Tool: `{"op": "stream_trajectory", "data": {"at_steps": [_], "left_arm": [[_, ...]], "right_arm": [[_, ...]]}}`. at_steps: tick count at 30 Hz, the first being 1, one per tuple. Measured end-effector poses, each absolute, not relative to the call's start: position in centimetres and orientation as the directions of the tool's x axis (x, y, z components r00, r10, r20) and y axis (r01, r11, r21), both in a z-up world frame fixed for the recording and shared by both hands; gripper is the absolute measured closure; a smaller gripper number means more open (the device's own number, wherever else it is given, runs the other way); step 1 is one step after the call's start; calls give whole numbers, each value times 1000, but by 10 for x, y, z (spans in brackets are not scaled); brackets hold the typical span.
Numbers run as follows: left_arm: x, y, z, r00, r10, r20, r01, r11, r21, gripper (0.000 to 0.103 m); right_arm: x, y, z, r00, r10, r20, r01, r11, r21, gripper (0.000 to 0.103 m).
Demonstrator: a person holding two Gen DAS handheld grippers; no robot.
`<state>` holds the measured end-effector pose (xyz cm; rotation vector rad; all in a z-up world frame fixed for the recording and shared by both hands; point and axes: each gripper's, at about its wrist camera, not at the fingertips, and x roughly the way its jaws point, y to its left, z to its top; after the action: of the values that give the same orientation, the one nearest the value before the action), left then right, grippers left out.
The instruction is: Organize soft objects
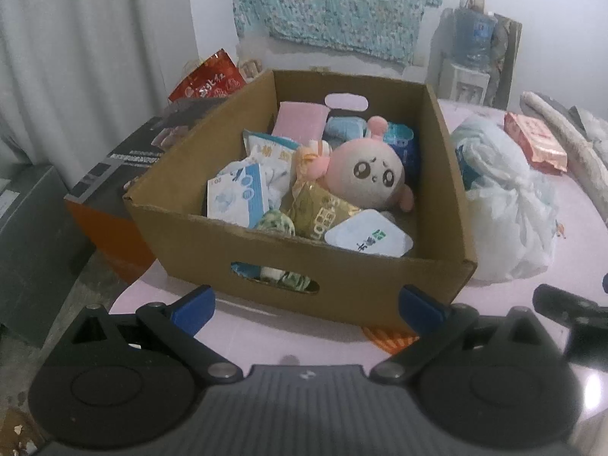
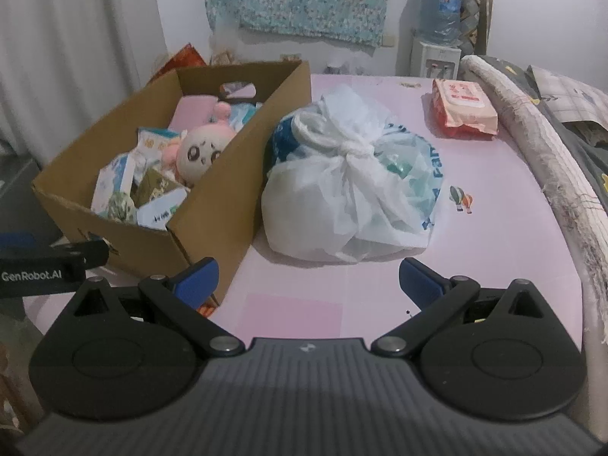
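A brown cardboard box point(image 1: 353, 288) stands on the pink table and holds a pink plush doll point(image 1: 370, 173), tissue packs, a gold packet and other soft packets. My left gripper point(image 1: 306, 306) is open and empty, just in front of the box's near wall. The box also shows in the right wrist view point(image 2: 212, 205) at the left, with the doll point(image 2: 199, 152) inside. A knotted white plastic bag point(image 2: 349, 193) lies right of the box. My right gripper point(image 2: 307, 283) is open and empty, just in front of the bag. A red wet-wipe pack point(image 2: 463, 108) lies at the far right.
A rolled cloth and bedding point(image 2: 532, 129) run along the table's right edge. A water dispenser point(image 2: 437, 26) stands at the back wall. A dark and orange box point(image 1: 125, 174) and a red snack bag point(image 1: 209, 79) sit left of the cardboard box.
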<state>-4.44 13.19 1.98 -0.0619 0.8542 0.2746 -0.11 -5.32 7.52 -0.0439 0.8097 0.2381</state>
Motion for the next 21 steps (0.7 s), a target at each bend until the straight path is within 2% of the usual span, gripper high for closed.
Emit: {"op": "stream_trajectory", "data": {"at_steps": [21], "left_arm": [[-41,126,17,609,217,-763,-252,965,73,0]], "right_arm": [[4,-47,69,644,202,-737,-256,966,42,1]]}}
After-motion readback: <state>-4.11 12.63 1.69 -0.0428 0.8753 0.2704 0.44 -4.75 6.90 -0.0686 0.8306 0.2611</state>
